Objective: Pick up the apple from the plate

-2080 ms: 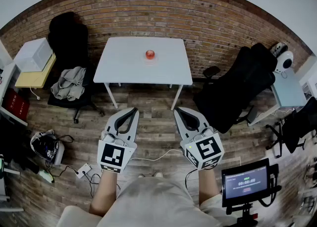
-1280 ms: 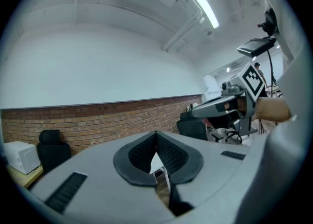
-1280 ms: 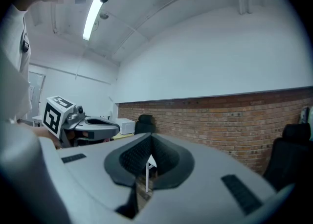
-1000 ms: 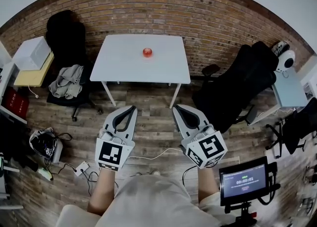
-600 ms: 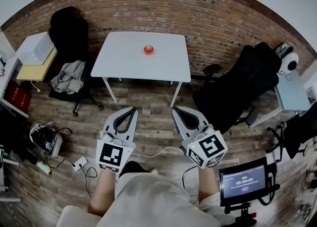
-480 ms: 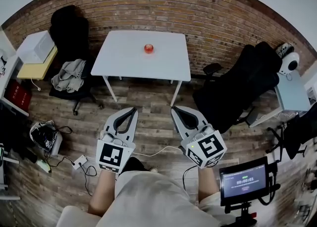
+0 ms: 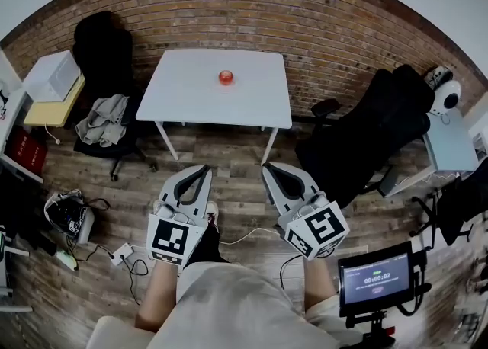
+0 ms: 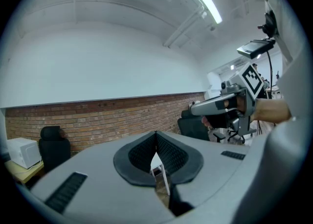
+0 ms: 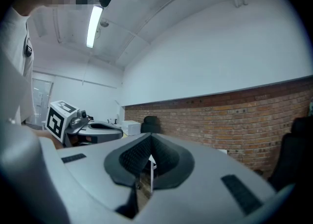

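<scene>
- Apple (image 7: 226,77): small red spot on the table (image 7: 183,100); what lies directly under it is too small to tell.
- Left gripper (image 8: 156,133): its closed jaws hide all but a sliver of table.
- Monitor (image 7: 376,280): screen print unreadable.

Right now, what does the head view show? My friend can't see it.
A red apple sits on a white table by a brick wall. Nearer, the left gripper and right gripper are shut and empty over a wooden floor.
</scene>
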`<action>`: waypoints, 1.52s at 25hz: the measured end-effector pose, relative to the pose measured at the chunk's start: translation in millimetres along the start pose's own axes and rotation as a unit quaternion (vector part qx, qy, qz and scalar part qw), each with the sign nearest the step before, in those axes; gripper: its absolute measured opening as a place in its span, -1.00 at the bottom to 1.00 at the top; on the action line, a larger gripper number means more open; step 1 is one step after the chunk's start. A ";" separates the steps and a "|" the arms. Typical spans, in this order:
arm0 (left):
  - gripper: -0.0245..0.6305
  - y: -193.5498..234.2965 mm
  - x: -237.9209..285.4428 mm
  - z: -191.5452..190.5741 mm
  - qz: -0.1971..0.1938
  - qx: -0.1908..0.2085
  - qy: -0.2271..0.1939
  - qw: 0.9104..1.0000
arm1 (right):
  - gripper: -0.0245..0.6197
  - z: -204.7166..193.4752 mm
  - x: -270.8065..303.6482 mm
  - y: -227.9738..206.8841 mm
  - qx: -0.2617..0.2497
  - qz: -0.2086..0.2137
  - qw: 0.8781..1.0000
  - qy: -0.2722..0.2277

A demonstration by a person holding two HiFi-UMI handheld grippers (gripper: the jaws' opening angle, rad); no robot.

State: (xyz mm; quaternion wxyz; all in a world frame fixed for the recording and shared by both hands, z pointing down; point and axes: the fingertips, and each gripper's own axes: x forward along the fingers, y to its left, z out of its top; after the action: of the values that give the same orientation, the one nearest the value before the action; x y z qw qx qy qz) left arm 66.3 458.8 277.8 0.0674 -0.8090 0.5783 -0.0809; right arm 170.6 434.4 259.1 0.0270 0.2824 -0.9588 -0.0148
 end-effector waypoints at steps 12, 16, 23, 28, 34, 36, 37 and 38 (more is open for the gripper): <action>-0.91 59.4 93.8 -8.7 -0.019 -0.004 -0.014 1.000 | -0.92 -10.1 80.6 -69.6 -0.004 -0.006 1.000 0.026; -0.91 93.4 126.6 -10.7 -0.022 -0.001 -0.012 1.000 | -0.92 -4.9 119.9 -95.8 0.000 -0.013 1.000 0.022; -0.91 151.7 171.0 -13.0 -0.023 -0.002 -0.007 1.000 | -0.92 15.1 181.9 -125.5 -0.013 -0.014 1.000 0.001; -0.91 179.6 198.3 -20.3 -0.028 -0.005 -0.002 1.000 | -0.92 17.4 215.4 -141.6 -0.018 -0.013 1.000 -0.002; -0.91 209.8 229.6 -24.8 -0.038 -0.014 0.001 0.999 | -0.92 12.5 251.0 -150.0 0.015 0.030 0.999 0.012; -0.91 219.4 240.0 -25.3 -0.042 -0.016 0.001 0.999 | -0.92 12.7 263.3 -155.8 0.017 0.032 0.999 0.013; -0.91 224.0 244.9 -26.1 -0.043 -0.015 0.000 0.999 | -0.92 12.4 269.4 -159.3 0.020 0.031 0.999 0.013; -0.91 228.6 249.3 -27.4 -0.044 -0.014 0.000 0.999 | -0.92 11.8 275.5 -163.0 0.023 0.029 0.999 0.013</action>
State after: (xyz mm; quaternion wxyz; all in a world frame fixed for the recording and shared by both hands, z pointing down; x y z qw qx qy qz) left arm -71.5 148.8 271.4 0.0524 -0.8348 0.5428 -0.0752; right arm 26.8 148.2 252.1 0.0328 0.2553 -0.9662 0.0120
